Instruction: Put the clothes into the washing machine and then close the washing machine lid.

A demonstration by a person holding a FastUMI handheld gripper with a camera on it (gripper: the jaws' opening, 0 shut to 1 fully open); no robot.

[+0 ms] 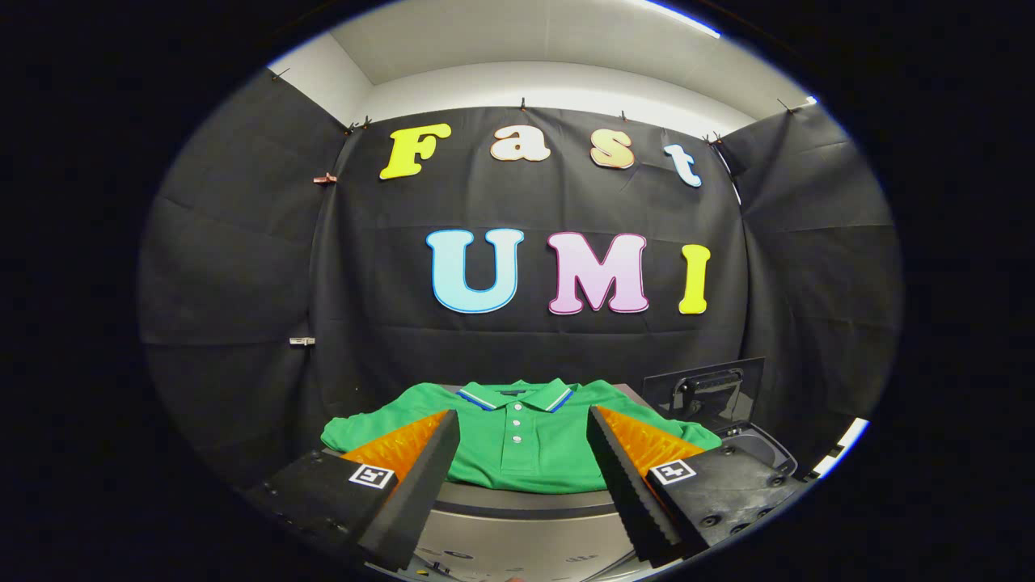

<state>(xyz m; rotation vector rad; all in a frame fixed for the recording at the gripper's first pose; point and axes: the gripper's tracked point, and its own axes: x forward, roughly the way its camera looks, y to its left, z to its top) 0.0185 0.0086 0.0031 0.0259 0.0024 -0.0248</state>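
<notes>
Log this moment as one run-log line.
stage: approach | gripper: jaws open, holding nothing | green polo shirt: flat on grey surface, just ahead between jaws | washer lid: raised, beyond right

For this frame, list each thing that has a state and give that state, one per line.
green polo shirt: spread flat on the grey surface ahead of the fingers, collar away from the claw, placket buttoned, not gripped.
washing machine lid: raised, standing open to the right of the shirt.
claw: open, fingers spread apart with the shirt seen between them, holding nothing.
</notes>
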